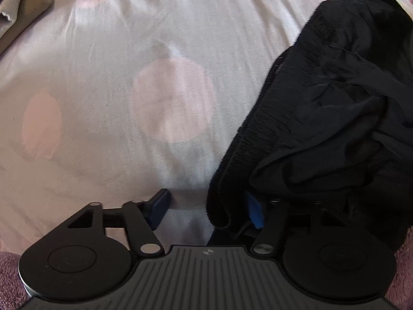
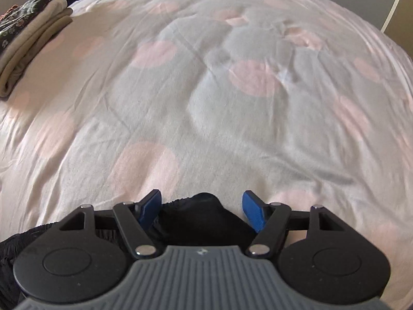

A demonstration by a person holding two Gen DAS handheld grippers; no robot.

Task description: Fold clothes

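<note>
I see left gripper (image 1: 209, 210) jaws apart over black garment (image 1: 322, 118) waistband edge | right gripper (image 2: 204, 210) jaws apart, black cloth between, not pressed | folded stack (image 2: 28, 38) on dotted bedsheet (image 2: 206, 90)

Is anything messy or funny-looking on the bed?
Yes. The black garment lies in a crumpled heap on the spotted sheet, not flat or folded. The folded pile at the far edge is neat beside it. Nothing looks torn or spilled.

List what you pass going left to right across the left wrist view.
Beige clothing in the top corner → pink-spotted bedsheet → black garment on the right.
</note>
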